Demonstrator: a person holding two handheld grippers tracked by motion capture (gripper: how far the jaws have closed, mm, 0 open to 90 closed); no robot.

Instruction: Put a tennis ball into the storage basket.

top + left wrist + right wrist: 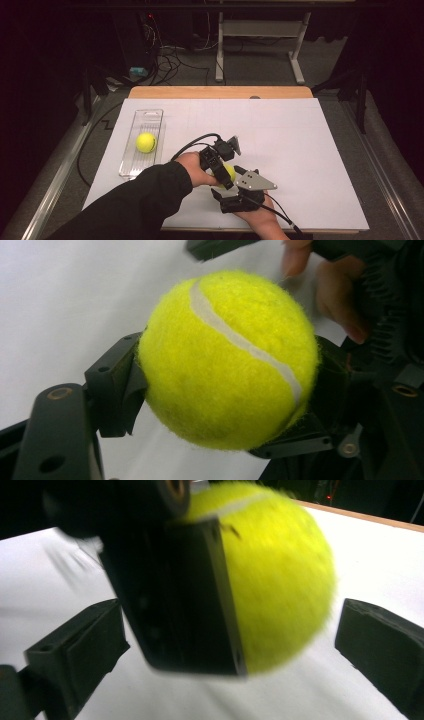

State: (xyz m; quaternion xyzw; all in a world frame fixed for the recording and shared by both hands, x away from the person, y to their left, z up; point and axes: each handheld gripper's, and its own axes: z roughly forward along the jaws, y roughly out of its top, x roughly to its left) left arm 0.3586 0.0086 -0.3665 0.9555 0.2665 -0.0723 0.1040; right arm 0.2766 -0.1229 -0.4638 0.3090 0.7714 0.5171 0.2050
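With the left gripper point(223, 176) clenched on the tennis ball point(228, 172) just above the white sheet point(300, 150) and the right gripper point(230, 630) released around it, any twist could roll it free

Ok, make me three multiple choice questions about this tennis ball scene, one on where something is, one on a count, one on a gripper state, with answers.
1. Where does the loose tennis ball lie?
A. in the clear tray
B. on the floor
C. on the bare wood edge

2. How many tennis balls are there?
A. one
B. two
C. four

3. How does the left gripper stand?
A. open over the tray
B. shut on nothing
C. shut on the held ball

Answers: 1 A, the high view shows it inside the tray; 2 B, one in the tray, one between the hands; 3 C, its jaws press both sides of the ball, while the right gripper stands open around it.
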